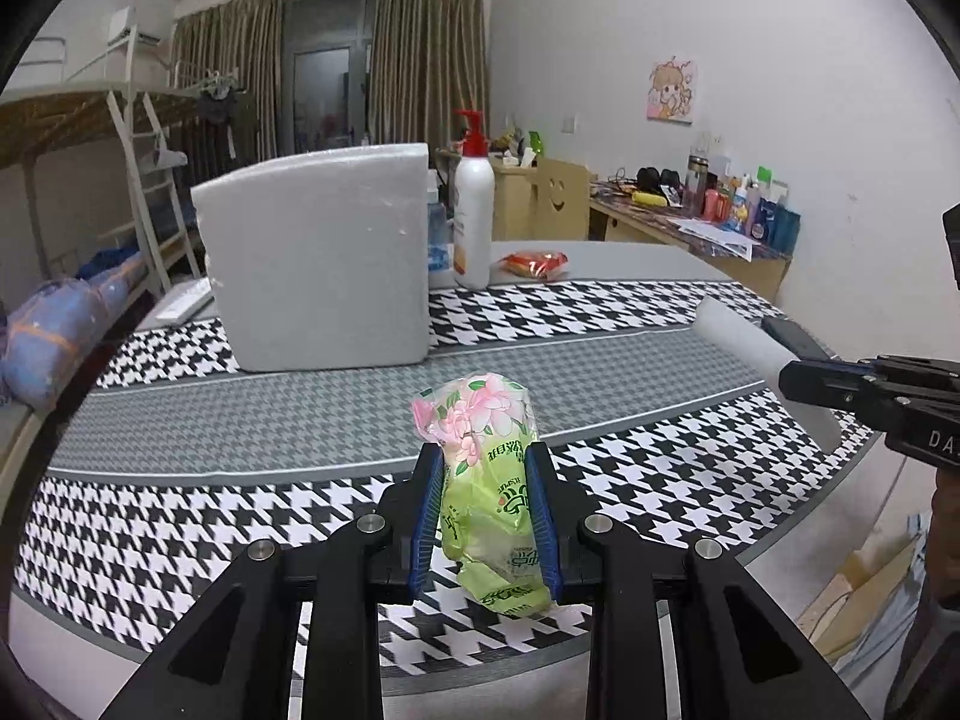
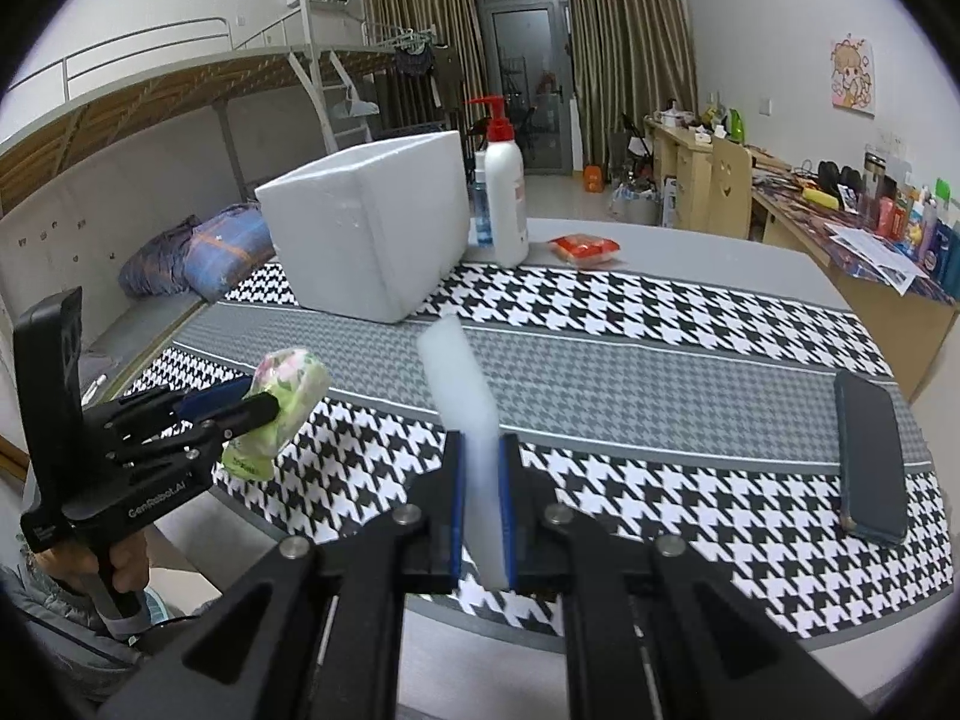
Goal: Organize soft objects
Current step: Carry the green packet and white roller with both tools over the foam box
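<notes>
Left fingers (image 1: 433, 501) pinch the tissue pack (image 1: 487, 480), held upright above the cloth (image 1: 240, 420) | my right gripper (image 2: 480, 504) squeezes the foam strip (image 2: 465, 408), long axis pointing ahead | foam box (image 1: 318, 258) lies ahead-left of both; my left gripper (image 1: 486, 516) looks nearer.

Grippers: two, left gripper (image 1: 486, 468) and right gripper (image 2: 480, 456), each with two blue-padded fingers. Tissue packs, green floral wrap: one, tissue pack (image 1: 489, 468). White foam strips: one, foam strip (image 2: 459, 384). White foam boxes: one, foam box (image 2: 369, 228). Pump bottles, red top: one, pump bottle (image 2: 504, 198). Red snack packets: one, red packet (image 2: 583, 249). Phones, dark: one, phone (image 2: 870, 456). Houndstooth cloths: one, table cloth (image 2: 660, 360).
</notes>
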`<control>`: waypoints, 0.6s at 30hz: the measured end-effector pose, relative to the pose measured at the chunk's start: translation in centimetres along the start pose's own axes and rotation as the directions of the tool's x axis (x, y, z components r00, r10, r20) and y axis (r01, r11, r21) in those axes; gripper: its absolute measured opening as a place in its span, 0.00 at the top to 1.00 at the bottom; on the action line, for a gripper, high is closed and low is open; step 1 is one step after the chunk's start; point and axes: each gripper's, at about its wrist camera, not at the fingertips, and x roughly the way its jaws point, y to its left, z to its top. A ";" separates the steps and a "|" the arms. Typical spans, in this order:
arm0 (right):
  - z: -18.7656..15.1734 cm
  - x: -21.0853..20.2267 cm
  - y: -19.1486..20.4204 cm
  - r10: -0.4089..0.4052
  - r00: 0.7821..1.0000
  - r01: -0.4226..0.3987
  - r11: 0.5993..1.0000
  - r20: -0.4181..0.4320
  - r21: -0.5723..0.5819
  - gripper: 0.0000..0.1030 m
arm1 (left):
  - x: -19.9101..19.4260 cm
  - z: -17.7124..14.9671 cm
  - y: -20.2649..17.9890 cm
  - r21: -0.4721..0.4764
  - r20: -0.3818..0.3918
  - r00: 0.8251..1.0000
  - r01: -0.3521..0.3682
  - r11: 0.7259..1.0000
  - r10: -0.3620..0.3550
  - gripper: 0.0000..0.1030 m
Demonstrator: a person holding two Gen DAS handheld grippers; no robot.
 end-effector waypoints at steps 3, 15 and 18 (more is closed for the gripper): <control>0.2 -0.1 0.7 0.001 1.000 -0.001 1.000 0.012 -0.004 0.87 | -0.5 0.2 0.3 0.010 0.013 1.000 -0.003 1.000 0.003 0.71; 1.7 0.0 2.8 -0.010 0.998 0.009 1.000 0.057 0.012 0.87 | -1.9 1.9 1.5 0.047 0.064 0.998 0.004 0.999 -0.007 0.71; 2.0 0.1 3.2 -0.014 0.998 0.013 1.000 0.067 0.012 0.87 | -2.1 2.5 1.8 0.054 0.076 0.997 0.004 0.999 -0.008 0.71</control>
